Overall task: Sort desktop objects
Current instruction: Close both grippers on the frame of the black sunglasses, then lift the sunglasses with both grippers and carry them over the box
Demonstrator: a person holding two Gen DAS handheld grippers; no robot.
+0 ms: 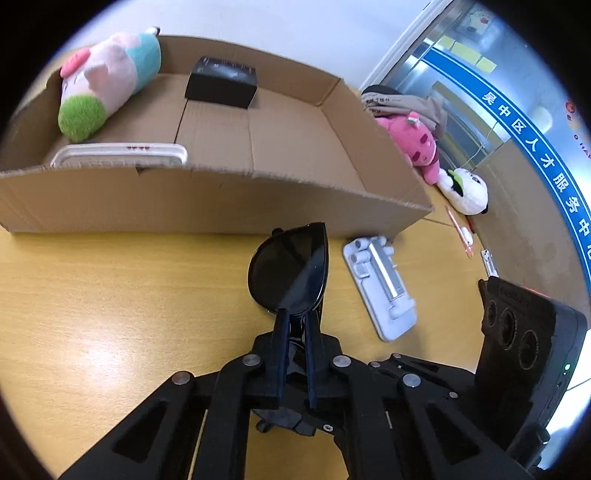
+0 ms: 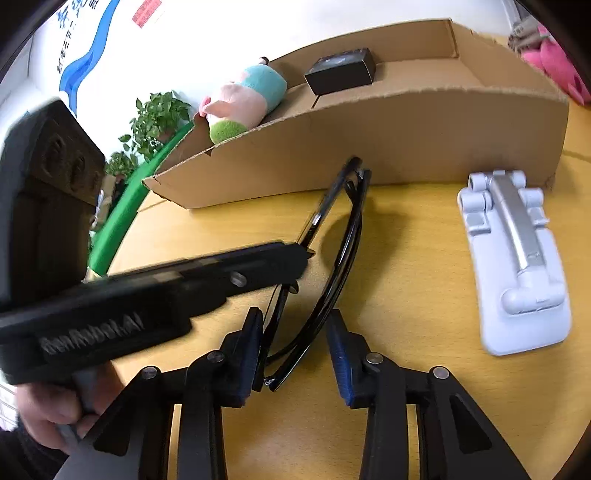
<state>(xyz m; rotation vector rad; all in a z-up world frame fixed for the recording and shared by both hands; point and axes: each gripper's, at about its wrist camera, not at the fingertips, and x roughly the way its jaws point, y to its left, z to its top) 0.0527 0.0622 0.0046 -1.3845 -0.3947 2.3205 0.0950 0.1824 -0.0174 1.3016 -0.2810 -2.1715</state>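
Beyond the desk's (image 2: 424,369) far left edge you have a leafy green potted plant (image 2: 155,118) against the white wall (image 2: 221,33). A blue banner with white Chinese characters (image 1: 535,155) curves along the glass partition (image 1: 443,74), with yellow sticky notes (image 1: 469,55) above it.

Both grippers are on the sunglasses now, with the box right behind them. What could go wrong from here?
1. The left gripper pinches the sunglasses by one lens edge; they may pivot or slip when lifted.
2. The right gripper straddles the folded temples without clamping; closing or pulling against the left could twist the frame.
3. The cardboard box wall stands just behind; a low carry could catch it, or knock the grey phone stand.
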